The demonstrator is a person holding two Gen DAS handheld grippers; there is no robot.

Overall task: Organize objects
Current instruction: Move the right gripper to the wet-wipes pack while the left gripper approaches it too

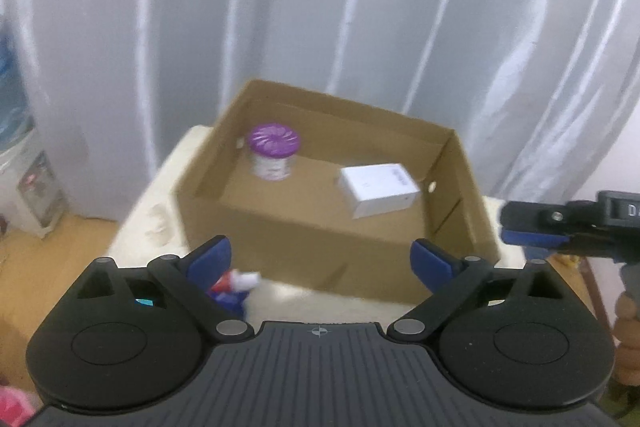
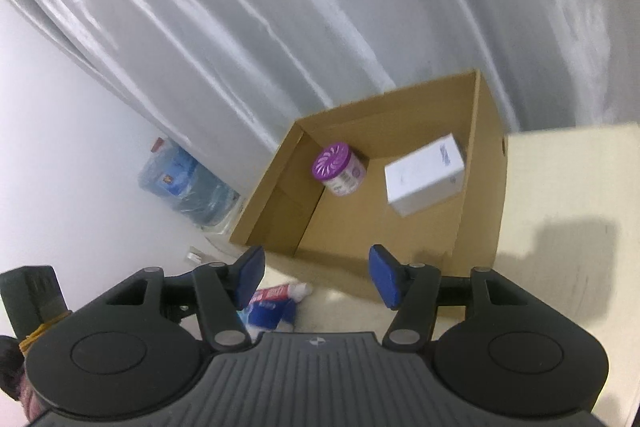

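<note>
Both spread wide, empty: left gripper, right gripper. In box: can, carton. Outside, beside box: tube.

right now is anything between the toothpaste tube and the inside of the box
Only the cardboard box's near wall. The toothpaste tube lies outside, against its foot, so it must be lifted over. Both grippers are open and empty.

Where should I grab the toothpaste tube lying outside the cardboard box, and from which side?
Grip the toothpaste tube across its flat body, just behind the white cap, coming down from above. It seems to lie flat on the table by the cardboard box, so the open left gripper can probably straddle its narrow width.
</note>
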